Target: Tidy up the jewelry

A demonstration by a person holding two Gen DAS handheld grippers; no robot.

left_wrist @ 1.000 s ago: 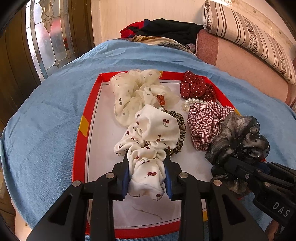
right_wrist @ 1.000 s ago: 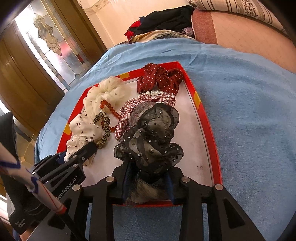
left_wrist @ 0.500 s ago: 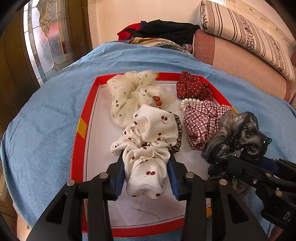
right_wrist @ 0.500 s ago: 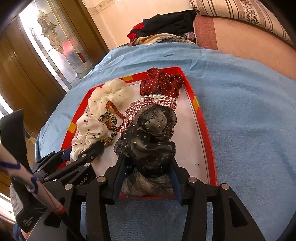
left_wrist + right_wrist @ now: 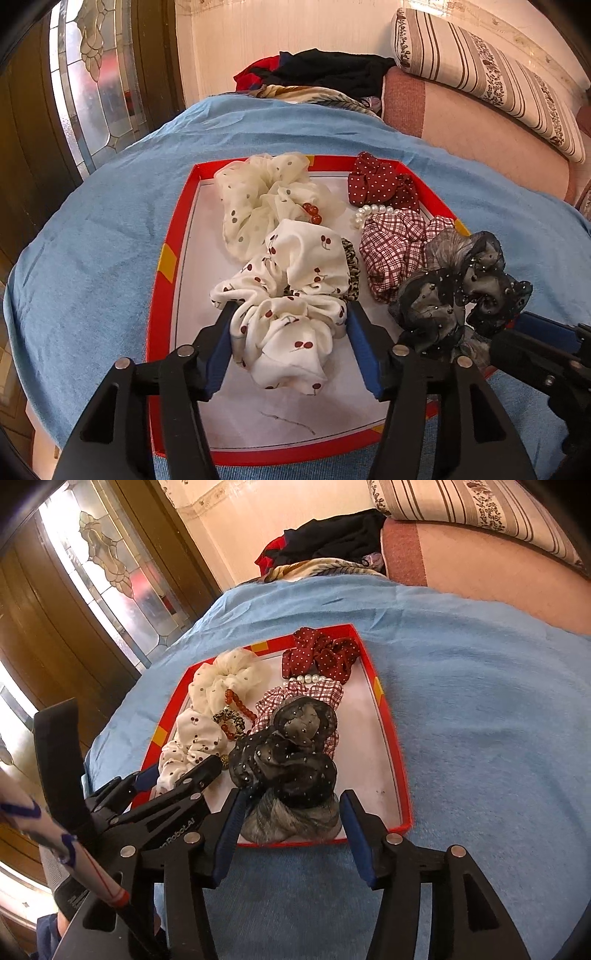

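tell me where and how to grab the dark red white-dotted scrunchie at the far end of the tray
Grip the dark red white-dotted fabric scrunchie across its puffy gathered middle, coming down from above with open tongs. It lies flat in the far right corner of the red-rimmed tray, with the rim close behind it and the white pearl bracelet touching its near edge, so a sideways approach would likely snag them.

Leopard scrunchie [image 5: 351,269] mostly hidden behind cherry scrunchie [image 5: 295,295].
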